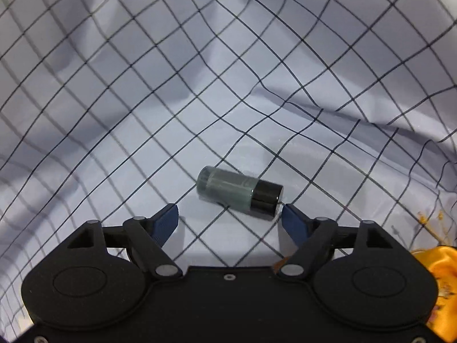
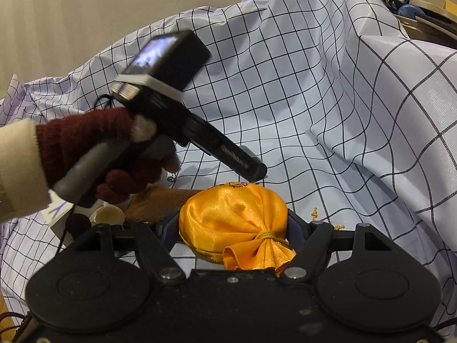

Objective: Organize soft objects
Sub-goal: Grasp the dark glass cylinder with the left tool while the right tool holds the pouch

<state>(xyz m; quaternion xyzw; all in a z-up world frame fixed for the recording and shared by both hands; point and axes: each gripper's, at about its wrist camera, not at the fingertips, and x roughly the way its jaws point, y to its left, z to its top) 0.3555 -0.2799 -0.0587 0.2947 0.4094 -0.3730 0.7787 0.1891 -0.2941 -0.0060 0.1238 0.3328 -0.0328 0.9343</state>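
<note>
Between the blue fingers of the left gripper (image 1: 230,214) lay open cloth; jaws stood spread wide, nothing pinched. Just ahead of the fingertips, shifted toward the right-side finger, lay a small bottle (image 1: 240,193) on its side; grey-green body, black cap; cap end almost touching the right fingertip (image 1: 292,217), contact could not be confirmed. Long axis ran crosswise to the fingers and slightly slanted, body end farther off and to the left, cap end nearer and to the right. Judgement: a grasp across the width would need the gripper turned or moved forward and rightward; as it lay, the bottle spanned most of the jaw gap lengthwise; a round body on slack cloth may roll. Beyond, the checked cloth (image 1: 171,85) rose in folds on all sides.

Right gripper (image 2: 232,228): jaws drawn in on a yellow satin pouch (image 2: 228,217), tied neck turned toward the camera; pouch bulged above the fingers. Past it, the left hand (image 2: 94,148), in a dark red glove, held the other gripper's handle, pointed down at the cloth. Left gripper clearly the nearer to the bottle; the bottle itself could not be made out from the right wrist view. Pouch corner showed at the left view's lower right edge.
</note>
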